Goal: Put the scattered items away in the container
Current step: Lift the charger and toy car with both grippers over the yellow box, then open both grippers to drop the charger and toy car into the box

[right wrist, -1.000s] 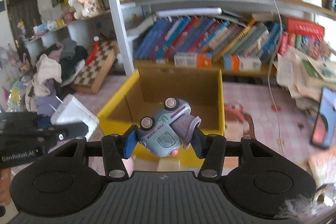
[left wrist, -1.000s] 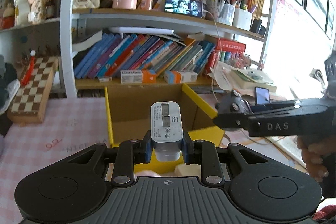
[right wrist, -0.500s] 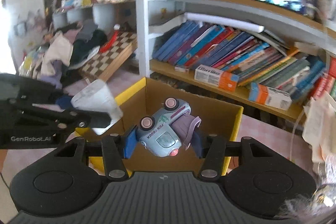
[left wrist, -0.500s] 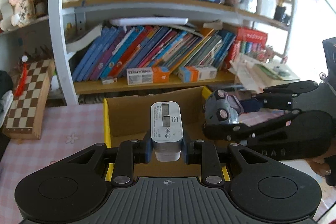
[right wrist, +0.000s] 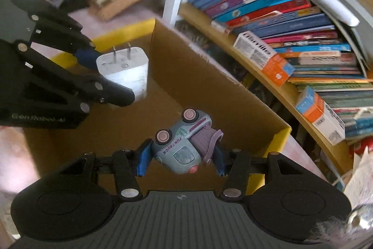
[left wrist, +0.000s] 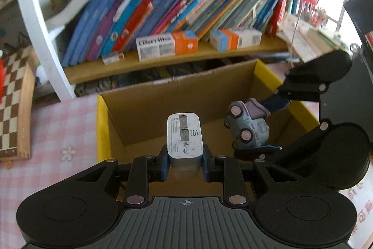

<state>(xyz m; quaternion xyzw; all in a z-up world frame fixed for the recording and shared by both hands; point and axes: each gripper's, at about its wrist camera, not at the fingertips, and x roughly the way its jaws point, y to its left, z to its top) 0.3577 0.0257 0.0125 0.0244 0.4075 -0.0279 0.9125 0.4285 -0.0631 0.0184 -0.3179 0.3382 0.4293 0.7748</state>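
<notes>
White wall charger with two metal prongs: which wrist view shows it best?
The right wrist view: the white wall charger appears from the side, prongs and body visible, held by the left tongs over the yellow cardboard box. The left wrist view shows only its labelled prong face, foreshortened, between the pads.

Charger (left wrist: pixel 185 137) base hidden between fingers; chessboard (left wrist: pixel 14 106) cut off at left edge

The box (left wrist: pixel 160 97) stands on the table (left wrist: pixel 58 132), before the bookshelf (left wrist: pixel 163 57). Over the box, the charger (left wrist: pixel 184 134) is left and the toy car (left wrist: pixel 247 127) right (both held above it). A chessboard (left wrist: pixel 14 104) lies far left.
</notes>
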